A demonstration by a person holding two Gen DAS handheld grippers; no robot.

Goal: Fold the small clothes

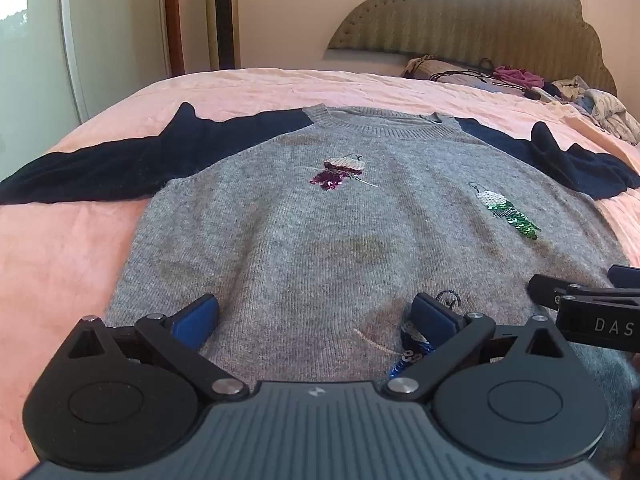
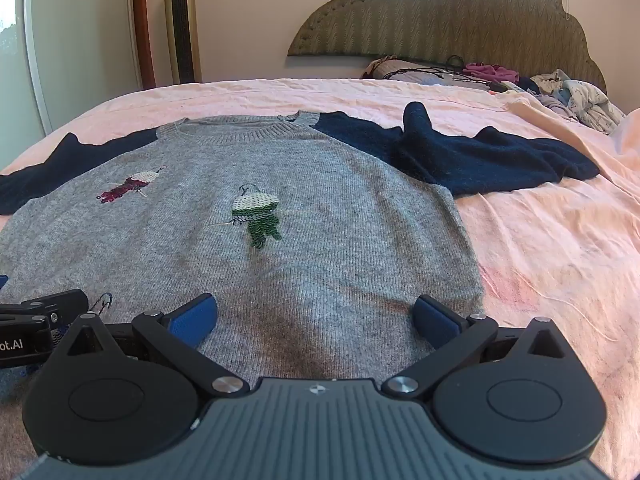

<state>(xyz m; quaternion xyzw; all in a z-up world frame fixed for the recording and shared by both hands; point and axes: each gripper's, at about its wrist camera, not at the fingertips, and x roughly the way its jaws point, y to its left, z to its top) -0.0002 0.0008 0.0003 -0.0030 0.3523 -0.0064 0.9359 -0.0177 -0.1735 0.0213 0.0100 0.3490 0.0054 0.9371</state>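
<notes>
Nearest to you, your left gripper [image 1: 316, 316] hovered low over the hem end of the sweater [image 1: 340, 220], its two blue pads spread wide with nothing between them but bare knit below. Your right gripper [image 2: 316, 316] sat just beside it, equally spread and equally empty, over the same hem but closer to the garment's right edge. Each gripper showed at the margin of the other's view, so the two were side by side and close together.

The sweater lay flat and face up on the pink bedspread [image 2: 540, 248], directly ahead of both grippers. Its long axis ran away from you, hem nearest, ribbed neckline [image 1: 384, 126] farthest. The left sleeve [image 1: 104, 168] stretched out sideways to your left, fairly smooth. The right sleeve [image 2: 492, 160] reached out to your right and was bunched, with a fold standing up near the shoulder. By my judgement, each sleeve was nearer to the gripper on its own side, and the right sleeve would need flattening as it was brought in.

The body was grey knit, the sleeves dark navy. Three sequinned motifs decorated the front: a purple one [image 1: 340, 172] high on the chest, a green one [image 2: 258, 216] toward the right, and a blue one [image 1: 412, 354] at the hem, partly behind your left gripper's finger.

Beyond the neckline, a pile of loose clothes [image 2: 560, 92] lay against the padded headboard [image 2: 460, 12].
</notes>
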